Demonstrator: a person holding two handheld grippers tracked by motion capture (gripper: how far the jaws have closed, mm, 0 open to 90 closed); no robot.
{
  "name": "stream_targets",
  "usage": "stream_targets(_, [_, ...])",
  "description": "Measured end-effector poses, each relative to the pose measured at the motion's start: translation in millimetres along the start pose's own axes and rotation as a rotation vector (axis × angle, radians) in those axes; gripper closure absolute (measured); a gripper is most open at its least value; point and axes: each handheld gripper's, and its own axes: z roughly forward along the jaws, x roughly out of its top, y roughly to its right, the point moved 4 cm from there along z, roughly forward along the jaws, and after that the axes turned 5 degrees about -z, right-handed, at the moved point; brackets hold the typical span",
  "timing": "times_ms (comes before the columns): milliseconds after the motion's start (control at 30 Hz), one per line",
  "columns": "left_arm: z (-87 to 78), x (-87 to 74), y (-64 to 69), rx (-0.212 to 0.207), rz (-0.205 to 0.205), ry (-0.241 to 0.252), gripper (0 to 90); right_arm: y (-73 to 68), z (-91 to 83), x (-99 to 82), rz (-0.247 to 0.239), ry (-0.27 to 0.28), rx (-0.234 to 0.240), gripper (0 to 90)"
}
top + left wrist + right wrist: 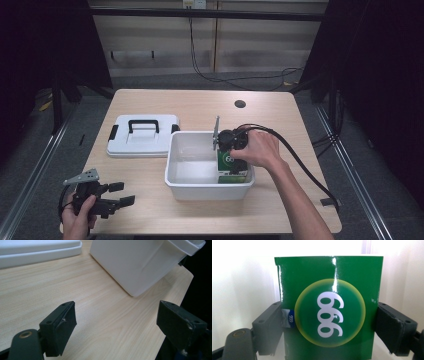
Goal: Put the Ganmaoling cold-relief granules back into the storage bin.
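green box going into the white tub

your right gripper (231, 150) is reaching down into the white tub (172, 172) at its right end, and its jaws are pressing on the two sides of a green box (232, 167). in the right gripper view the green box (328, 307) is sitting squarely between the black pads, touching both, with a yellow-rimmed circle and white digits facing the camera. a small blue and grey tab is sticking out at the box's left edge, right against the left pad. the pale wall of the tub (242, 285) is glowing behind and around the box.

in the high view the box is standing inside the tub near its front right corner, close to the near wall. whether it is resting on the bottom or hanging just above it is not clear. the rest of the tub's floor is looking bare and white.

the lid (142, 135), white with a dark handle and dark clips, is lying flat on the table (280, 115) just to the left of the tub, apart from it.

your left gripper (112, 196) is resting low near the front left corner of the table, well apart from the tub. its jaws are standing wide with nothing between them. in the left gripper view the left gripper (116, 322) is looking across bare wood toward the outer wall of the tub (140, 265), with the edge of the lid (40, 251) showing at the upper left.
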Motion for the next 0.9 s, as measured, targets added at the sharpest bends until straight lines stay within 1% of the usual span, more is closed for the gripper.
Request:
stream_targets(167, [-0.2, -0.1, 0.0, 0.001, 0.0, -0.002, 16.0, 0.3, 4.5, 1.3, -0.007, -0.017, 0.006, 15.6])
stream_targets(200, [-0.2, -0.1, 0.0, 0.001, 0.0, -0.001, 16.0, -1.1, 5.2, 1.6, 0.01, -0.025, 0.006, 15.6])
stream_targets(267, [-0.1, 0.1, -0.1, 0.001, -0.001, 0.001, 16.0, -1.0, 7.8, 2.5, 0.006, -0.034, 0.016, 15.6])
stream_targets(333, [-0.8, 0.2, 0.1, 0.001, 0.0, 0.006, 16.1, -1.4, 10.1, 3.5, 0.013, -0.043, 0.022, 15.6])
stream_targets(367, [-0.8, 0.2, 0.0, 0.001, 0.0, 0.006, 16.0, -0.7, 11.9, 3.7, 0.005, -0.046, 0.017, 15.6])
stream_targets(467, [-0.6, 0.1, 0.1, 0.002, -0.002, 0.007, 16.0, -1.0, 15.8, 4.5, 0.004, -0.068, 0.011, 15.6])
stream_targets(533, [-0.5, 0.0, -0.2, 0.003, 0.001, 0.003, 16.0, -0.9, 17.8, 5.2, -0.007, -0.068, 0.012, 15.5])
stream_targets(567, [-0.6, 0.1, -0.2, 0.003, 0.001, 0.003, 16.0, -1.8, 17.5, 5.7, 0.009, -0.073, 0.01, 15.4])
stream_targets(700, [-0.5, 0.1, 0.0, 0.003, -0.003, 0.006, 16.1, -1.3, 19.0, 5.0, 0.004, -0.069, 0.0, 15.0])
stream_targets(767, [-0.7, 0.0, -0.2, 0.003, 0.003, 0.002, 16.0, -2.2, 19.0, 5.2, 0.004, -0.073, 0.0, 14.9])
stream_targets(800, [-0.6, 0.0, -0.1, 0.004, 0.001, 0.003, 16.1, -3.4, 18.9, 5.0, 0.014, -0.078, -0.002, 14.8])
stream_targets(833, [-0.4, 0.0, 0.0, 0.005, -0.004, 0.005, 16.0, -2.9, 19.2, 4.6, 0.011, -0.07, 0.0, 14.7])
stream_targets(867, [-0.6, -0.1, -0.2, 0.005, 0.0, 0.002, 16.0, -2.4, 18.9, 4.2, 0.011, -0.069, 0.0, 14.6])
stream_targets(900, [-0.7, 0.0, -0.1, 0.007, -0.002, 0.006, 16.0, -2.6, 19.0, 4.0, 0.021, -0.066, 0.0, 14.5])
